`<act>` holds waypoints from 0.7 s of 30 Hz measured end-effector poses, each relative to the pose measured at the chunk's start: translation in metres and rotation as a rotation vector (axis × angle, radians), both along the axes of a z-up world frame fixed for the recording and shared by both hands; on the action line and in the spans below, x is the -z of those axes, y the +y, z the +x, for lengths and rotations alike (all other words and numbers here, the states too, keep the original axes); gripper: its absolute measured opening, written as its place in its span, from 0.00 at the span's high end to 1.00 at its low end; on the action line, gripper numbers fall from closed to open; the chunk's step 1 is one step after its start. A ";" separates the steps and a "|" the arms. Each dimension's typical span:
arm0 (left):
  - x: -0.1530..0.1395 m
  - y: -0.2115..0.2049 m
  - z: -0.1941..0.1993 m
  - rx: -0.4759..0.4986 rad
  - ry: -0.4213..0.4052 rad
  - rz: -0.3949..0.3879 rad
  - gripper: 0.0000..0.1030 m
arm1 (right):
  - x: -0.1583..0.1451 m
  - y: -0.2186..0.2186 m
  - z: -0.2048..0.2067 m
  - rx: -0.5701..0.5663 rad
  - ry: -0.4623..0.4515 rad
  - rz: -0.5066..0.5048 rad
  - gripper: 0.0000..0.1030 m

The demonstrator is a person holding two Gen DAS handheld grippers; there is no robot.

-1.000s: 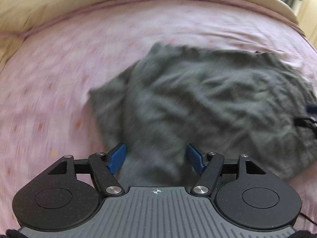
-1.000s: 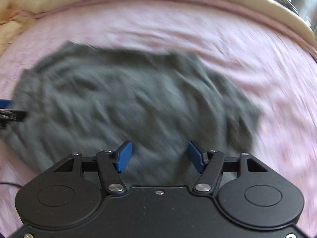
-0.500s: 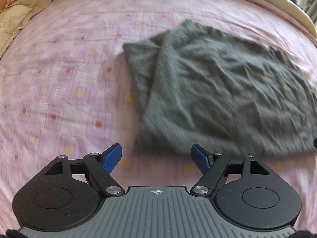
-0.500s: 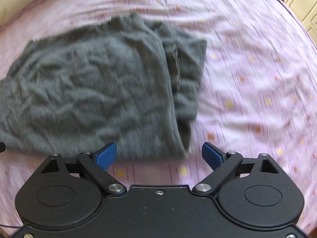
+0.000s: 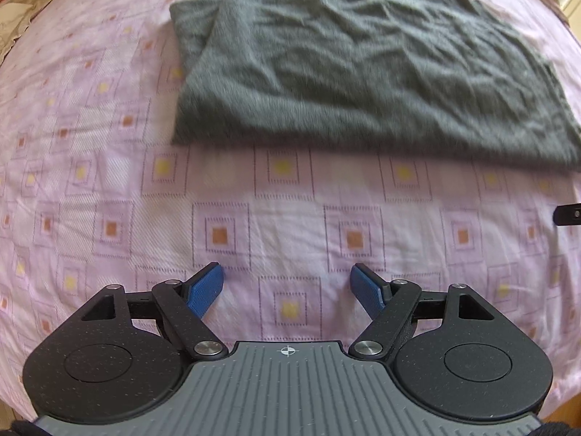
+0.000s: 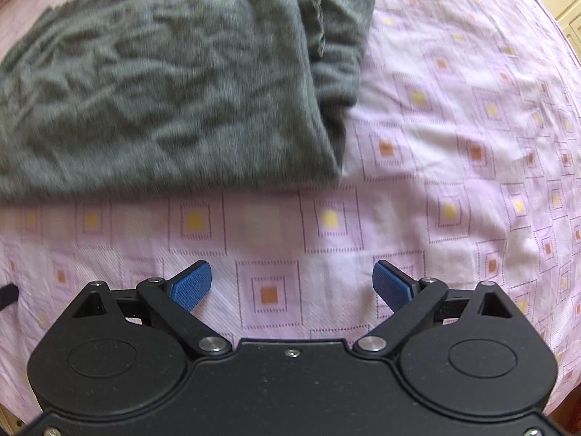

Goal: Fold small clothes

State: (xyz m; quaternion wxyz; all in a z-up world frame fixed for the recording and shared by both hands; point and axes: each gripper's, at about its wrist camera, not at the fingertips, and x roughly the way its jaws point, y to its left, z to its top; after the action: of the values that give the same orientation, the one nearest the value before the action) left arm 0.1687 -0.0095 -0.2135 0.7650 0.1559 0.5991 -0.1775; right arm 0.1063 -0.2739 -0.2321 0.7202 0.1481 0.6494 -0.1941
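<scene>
The grey garment (image 5: 363,61) is lying flat on the pink sheet (image 5: 254,218), already doubled over, with a narrower layer peeking out along its left edge in the left view and along its right edge (image 6: 337,47) in the right view. Both tongs are hanging over bare sheet on the near side of it, apart from the cloth: the left gripper (image 5: 287,289) is standing wide and empty, and the right gripper (image 6: 292,285) is standing wide and empty too. The near hem is blurring a little in both views, so its exact line is hard to read. Judging from this, the next fold is waiting to begin, and it seems best done by taking the two near corners at once, one per gripper. Each lower finger should be sliding under all layers at the corner, not just the top one, or the hidden layer will be dragging and bunching. Lifting both corners evenly and carrying them to the far edge should be keeping the fold square. The knit looks soft and wrinkled, so a light tug sideways between the grippers should be smoothing it before it is laid down.
</scene>
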 end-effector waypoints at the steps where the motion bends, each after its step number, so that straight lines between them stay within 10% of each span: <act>1: 0.001 0.000 -0.001 -0.001 -0.008 0.003 0.25 | 0.002 0.000 -0.002 -0.001 -0.006 0.002 0.06; 11: 0.011 -0.001 0.010 -0.075 0.003 0.046 0.00 | 0.017 -0.016 -0.020 0.055 -0.056 0.076 0.00; 21: 0.017 0.016 0.002 -0.186 -0.051 -0.031 0.00 | 0.011 -0.021 -0.016 0.054 -0.042 0.082 0.00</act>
State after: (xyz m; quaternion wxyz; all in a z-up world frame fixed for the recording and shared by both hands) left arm 0.1703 0.0066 -0.2307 0.7955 0.0925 0.5885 -0.1109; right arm 0.0903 -0.2944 -0.2436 0.7214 0.1990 0.6373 -0.1839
